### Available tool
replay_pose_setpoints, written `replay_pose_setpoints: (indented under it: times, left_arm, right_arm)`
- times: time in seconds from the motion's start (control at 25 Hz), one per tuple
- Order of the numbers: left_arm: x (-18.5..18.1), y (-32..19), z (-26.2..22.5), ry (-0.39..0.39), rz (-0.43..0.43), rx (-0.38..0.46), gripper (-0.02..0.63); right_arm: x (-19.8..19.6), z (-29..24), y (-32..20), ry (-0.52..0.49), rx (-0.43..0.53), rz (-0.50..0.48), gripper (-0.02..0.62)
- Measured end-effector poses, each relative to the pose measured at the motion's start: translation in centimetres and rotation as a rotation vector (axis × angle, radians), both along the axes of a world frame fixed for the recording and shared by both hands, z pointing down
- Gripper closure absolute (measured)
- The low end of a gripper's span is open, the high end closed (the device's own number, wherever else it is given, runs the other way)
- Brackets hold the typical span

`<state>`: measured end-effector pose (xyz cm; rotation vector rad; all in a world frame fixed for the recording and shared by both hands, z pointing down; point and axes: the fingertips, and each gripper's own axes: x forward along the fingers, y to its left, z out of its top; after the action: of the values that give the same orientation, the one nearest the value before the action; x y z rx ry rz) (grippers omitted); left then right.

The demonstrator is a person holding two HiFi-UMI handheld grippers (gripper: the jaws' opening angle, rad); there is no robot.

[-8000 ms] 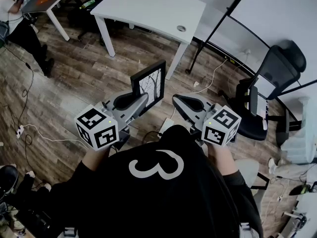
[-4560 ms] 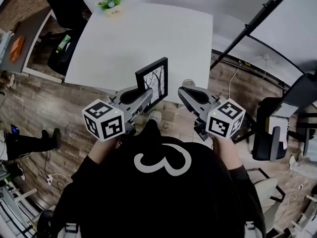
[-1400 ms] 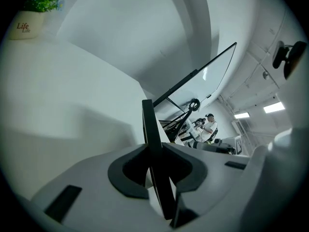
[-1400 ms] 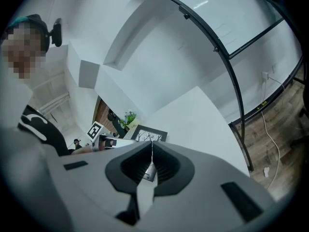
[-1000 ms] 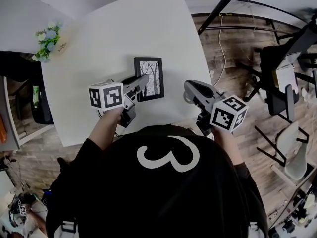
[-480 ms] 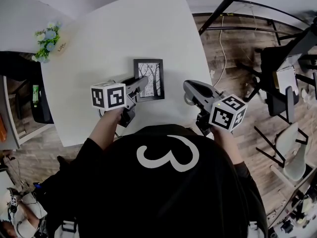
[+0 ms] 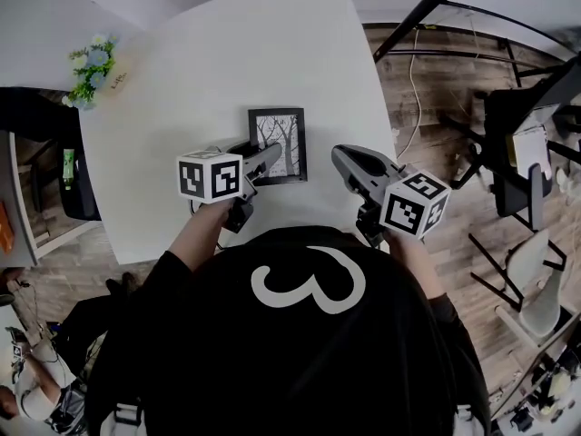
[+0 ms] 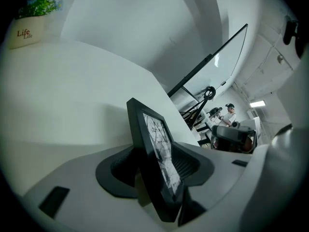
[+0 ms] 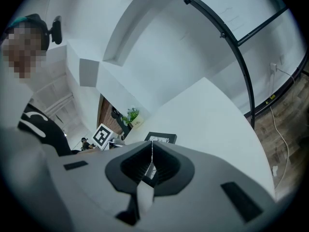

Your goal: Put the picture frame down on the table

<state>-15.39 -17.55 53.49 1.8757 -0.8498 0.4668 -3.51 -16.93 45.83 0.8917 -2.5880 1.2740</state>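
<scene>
Jaws: left gripper [image 8: 154, 170] just opening, black rectangular picture frame [image 8: 155, 151] loose between; right gripper [image 9: 151, 152] closed; green potted plant [image 8: 36, 6] well ahead-left on white table [image 7: 227, 62].

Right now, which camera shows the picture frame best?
The head view: nearly the whole picture frame shows from above on the white table. The left gripper view has it close but edge-on between the left gripper's jaws, which have just been opening. The right gripper view shows only a small part.
</scene>
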Motion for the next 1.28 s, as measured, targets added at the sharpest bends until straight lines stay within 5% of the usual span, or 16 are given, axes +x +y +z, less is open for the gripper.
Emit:
replay_pose_setpoints:
  times: [0.76, 1.0, 1.28]
  left_arm:
    - [-2.9, 0.0, -0.6, -0.098, -0.123, 0.056, 0.362]
    - [-3.8, 1.7, -4.9, -0.085, -0.23, 0.16, 0.364]
    - [-1.3, 7.3, -10.4, -0.063, -0.208, 0.282, 0.38]
  right_arm:
    - [-0.4, -1.4, 1.8, -0.013, 0.028, -0.064, 0.572]
    - [0.3, -3.4, 4.1, 0.004, 0.072, -0.126, 0.572]
    - [1.7, -6.2, 7.4, 0.01, 0.146, -0.191, 0.572]
